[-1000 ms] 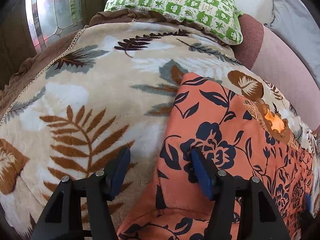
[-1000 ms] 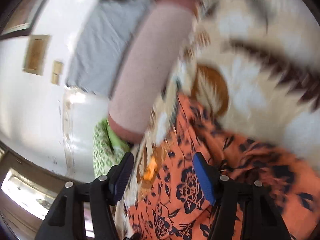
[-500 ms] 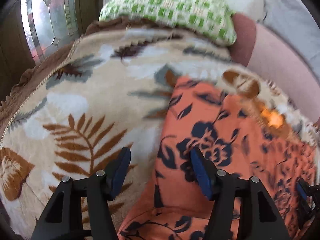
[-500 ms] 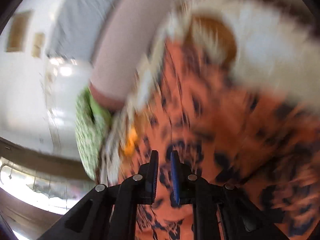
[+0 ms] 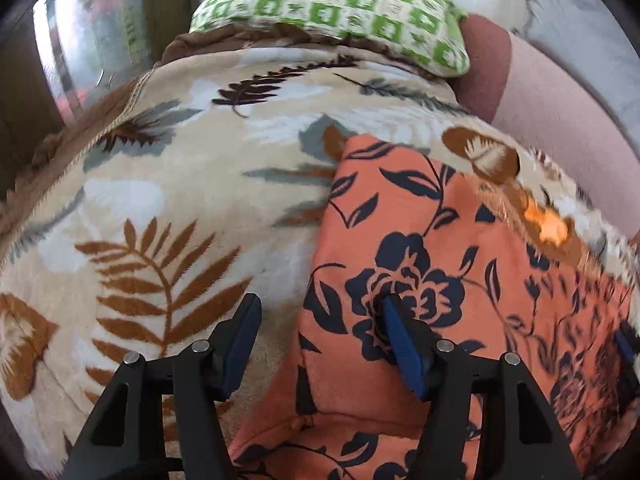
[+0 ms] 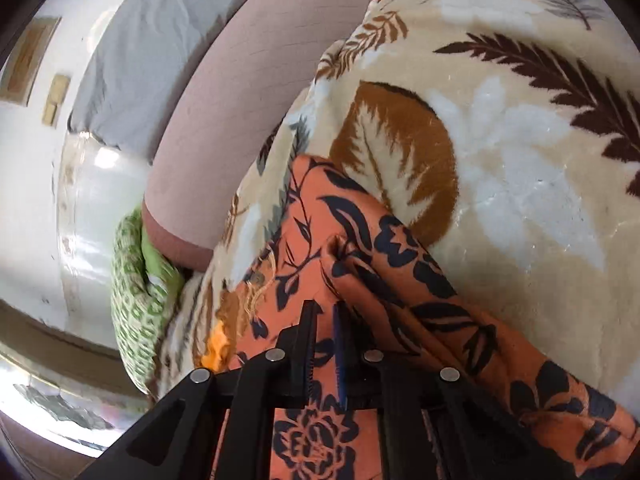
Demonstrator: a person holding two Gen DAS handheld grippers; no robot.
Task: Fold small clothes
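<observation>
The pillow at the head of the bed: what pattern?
Pillow: green-and-cream checks, clearest in the left wrist view.

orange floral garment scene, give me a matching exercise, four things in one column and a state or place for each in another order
Things:
1. orange garment with navy flowers
2. green checked pillow
3. left gripper
4. right gripper

States or places:
A. open, its fingers straddling the garment's edge
B. at the far end of the beige leaf-print blanket
C. shut on a raised fold of cloth
D. spread on the blanket

Pairs: 1-D, 2-B, 3-A, 4-C
</observation>
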